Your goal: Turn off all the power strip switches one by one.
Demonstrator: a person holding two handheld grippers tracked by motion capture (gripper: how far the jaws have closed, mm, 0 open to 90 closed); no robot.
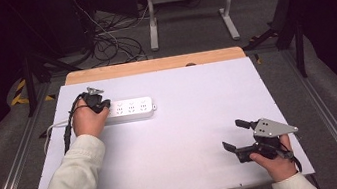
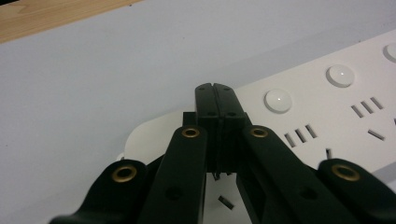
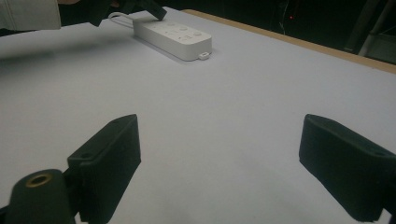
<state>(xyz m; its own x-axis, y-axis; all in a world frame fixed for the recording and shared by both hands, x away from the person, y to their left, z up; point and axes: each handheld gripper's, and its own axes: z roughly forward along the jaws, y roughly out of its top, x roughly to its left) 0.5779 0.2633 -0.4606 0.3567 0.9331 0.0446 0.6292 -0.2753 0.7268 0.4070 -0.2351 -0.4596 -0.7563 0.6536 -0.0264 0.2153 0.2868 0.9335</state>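
- Right tongs (image 1: 237,136): one pair, jaws wide apart, nothing between them, low over the white counter (image 1: 200,120); well apart from the strip
- Left tongs (image 1: 103,104): one pair, jaws pressed together, tips over the near-left end of the strip
- One white power strip (image 1: 130,108) flat beneath the left tongs; three round buttons (image 2: 278,100) beyond their tips

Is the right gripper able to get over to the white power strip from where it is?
Probably yes. The right gripper has its jaws open, and bare white table lies between it and the power strip. The left gripper sits at the strip's far end.
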